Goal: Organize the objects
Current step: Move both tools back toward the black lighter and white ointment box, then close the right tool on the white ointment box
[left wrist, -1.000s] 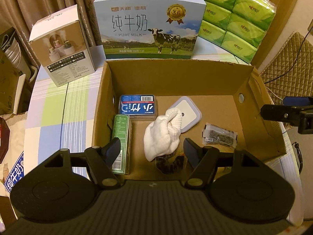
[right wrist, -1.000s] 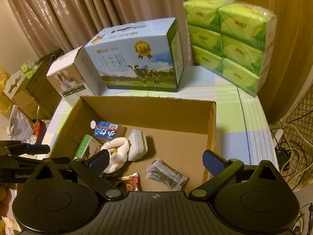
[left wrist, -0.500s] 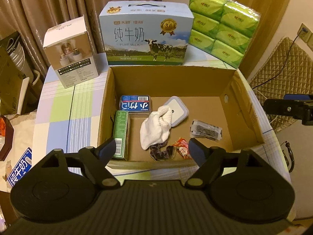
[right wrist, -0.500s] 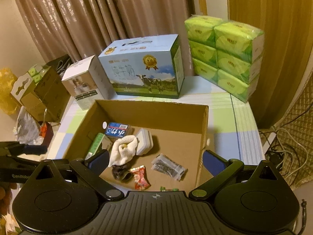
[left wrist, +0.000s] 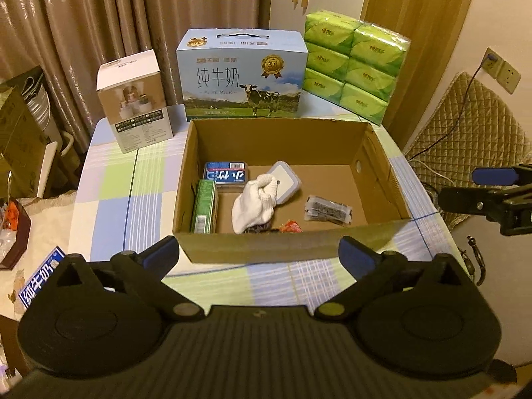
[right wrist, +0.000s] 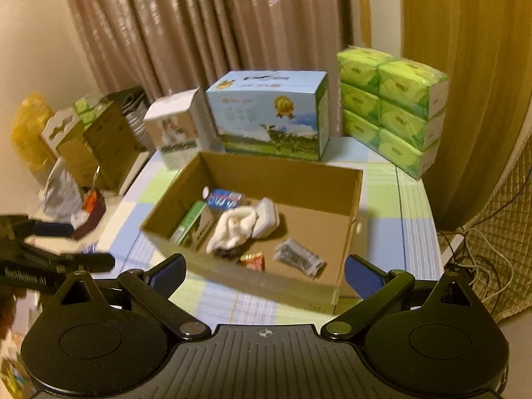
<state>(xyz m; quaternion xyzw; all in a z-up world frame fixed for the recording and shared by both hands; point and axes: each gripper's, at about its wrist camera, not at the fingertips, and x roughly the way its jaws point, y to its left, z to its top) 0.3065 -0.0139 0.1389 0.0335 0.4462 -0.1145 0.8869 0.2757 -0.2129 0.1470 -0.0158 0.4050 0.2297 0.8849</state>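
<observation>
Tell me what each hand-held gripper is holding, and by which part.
Nothing. The left hand-held gripper and right hand-held gripper are both open and empty, short of the cardboard box.

Your left tongs [left wrist: 257, 254] sit at the bottom of the frame, spread wide and empty, just short of the open brown cardboard box [left wrist: 266, 246] at centre on the checked worktop [left wrist: 113, 199]. Inside it lie a white bunched sock [left wrist: 254, 204], a green carton [left wrist: 203, 206], a blue packet [left wrist: 226, 173] and a dark sachet [left wrist: 327, 208]. Your right tongs [left wrist: 492, 186] show at the right edge.
</observation>
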